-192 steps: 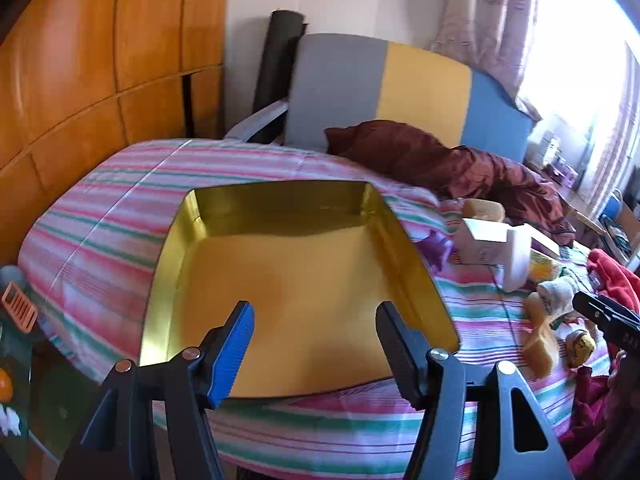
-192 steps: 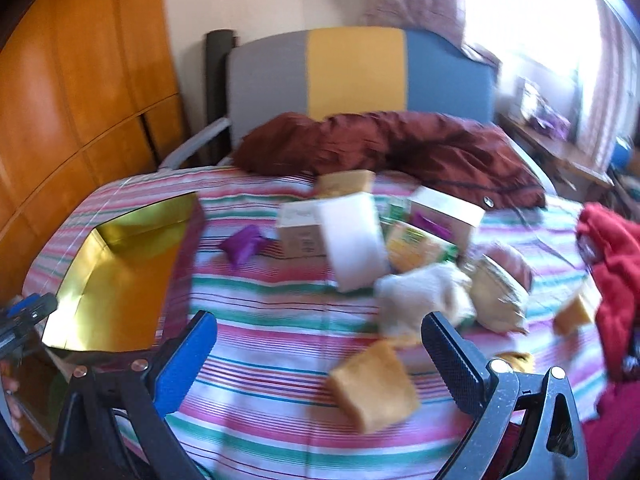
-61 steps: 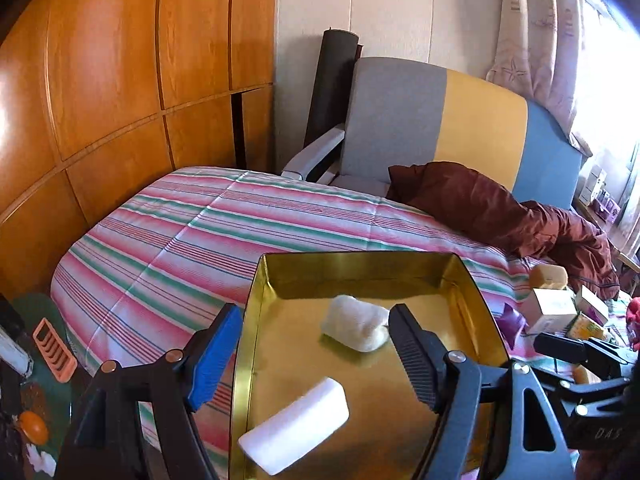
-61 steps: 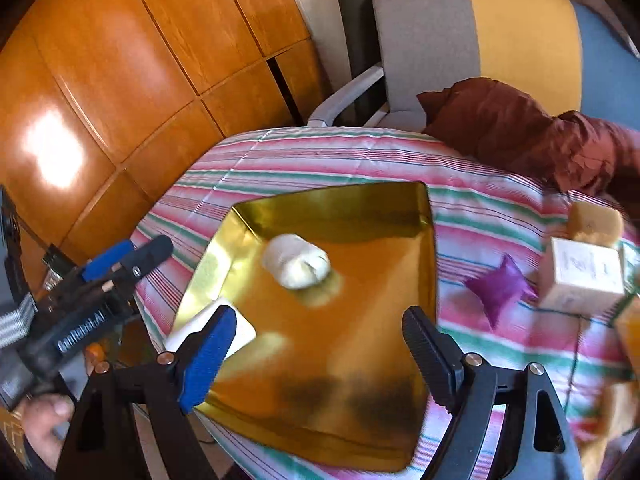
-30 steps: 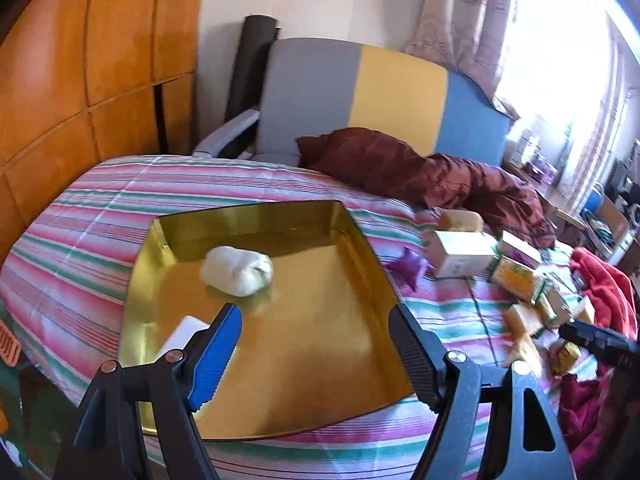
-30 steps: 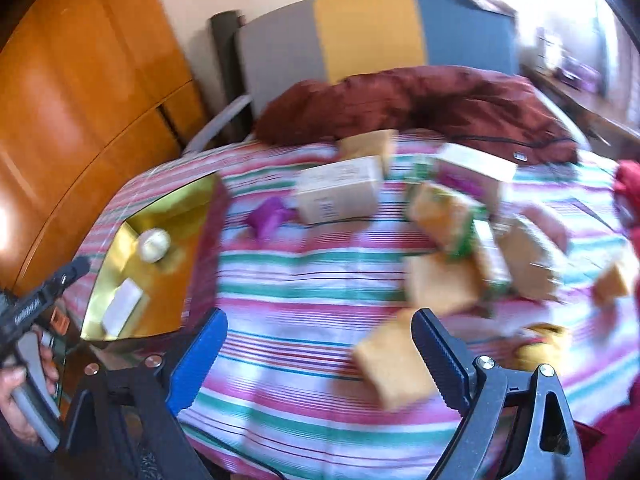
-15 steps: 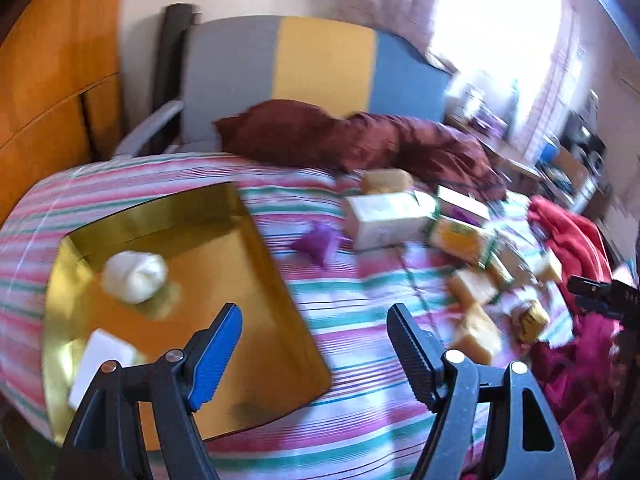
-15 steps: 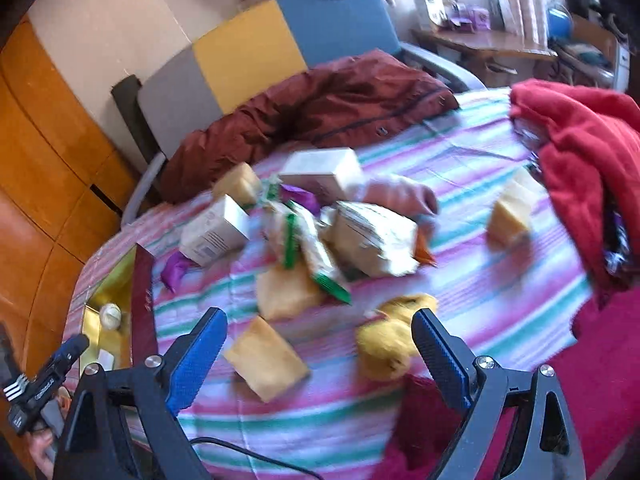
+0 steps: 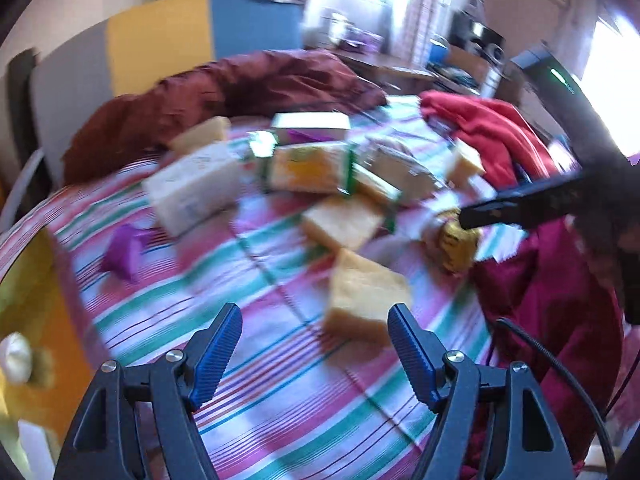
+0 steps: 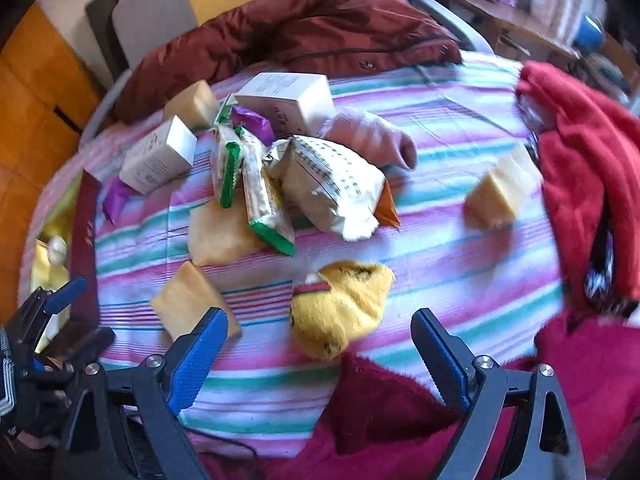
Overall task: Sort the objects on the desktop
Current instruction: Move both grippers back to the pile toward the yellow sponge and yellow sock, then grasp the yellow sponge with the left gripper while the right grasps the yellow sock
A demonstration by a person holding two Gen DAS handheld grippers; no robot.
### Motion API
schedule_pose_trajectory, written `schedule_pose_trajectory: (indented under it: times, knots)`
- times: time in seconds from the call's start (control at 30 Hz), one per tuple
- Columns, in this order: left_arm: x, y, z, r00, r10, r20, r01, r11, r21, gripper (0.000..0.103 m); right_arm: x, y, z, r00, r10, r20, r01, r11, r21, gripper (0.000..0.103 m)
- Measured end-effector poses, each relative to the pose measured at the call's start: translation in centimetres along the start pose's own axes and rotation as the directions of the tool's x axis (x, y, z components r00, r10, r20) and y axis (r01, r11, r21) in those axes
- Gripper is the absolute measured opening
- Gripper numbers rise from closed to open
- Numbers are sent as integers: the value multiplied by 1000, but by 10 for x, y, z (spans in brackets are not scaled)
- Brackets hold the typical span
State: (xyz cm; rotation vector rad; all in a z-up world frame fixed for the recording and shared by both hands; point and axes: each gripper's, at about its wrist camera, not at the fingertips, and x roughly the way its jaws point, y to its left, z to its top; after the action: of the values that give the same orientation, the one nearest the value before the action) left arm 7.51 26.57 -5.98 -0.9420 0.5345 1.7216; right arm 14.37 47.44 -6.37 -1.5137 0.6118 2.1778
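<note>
Lying on the striped cloth [image 10: 460, 248]: soft yellow sponge blocks [image 10: 192, 308], a fuzzy yellow sock [image 10: 340, 308], crinkly snack bags [image 10: 336, 188] and white boxes [image 10: 160, 156]. Hovering wide open and holding nothing: the left gripper [image 9: 314, 354] near a sponge block, the right gripper [image 10: 320, 360] above the sock.

Right gripper [image 10: 316, 354], fingers [image 10: 198, 354] spread wide and empty, above yellow sock [image 10: 340, 306] on striped tabletop [image 10: 440, 260]. Beyond: white bag [image 10: 332, 184], boxes [image 10: 158, 156], sponges [image 10: 192, 304]. Far left: gold tray [image 10: 60, 216]; right: red cloth [image 10: 580, 168].
</note>
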Motion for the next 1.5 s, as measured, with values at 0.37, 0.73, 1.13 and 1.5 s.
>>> schedule_pose_trajectory:
  times: [0.37,0.73,1.13,1.5]
  knots:
    - [44,-35,0,999,-3,-49,11,984,177,77,38,-12,11,988,-15,-155,23,998,50,81]
    - [72,-39,-4,994,-25,-102,47,975,216,76,49,-10,6,970,-54,-238,57,998,7,59]
    - [32,-6,-19,998,-56,4,55,998,38,63,16,6,-9,986,32,-161,-44,996,-75,47]
    - [-28,39,-33,995,40,89,-24,985,-169,64,-36,43,-23,993,117,-20,-118,973,-196,47]
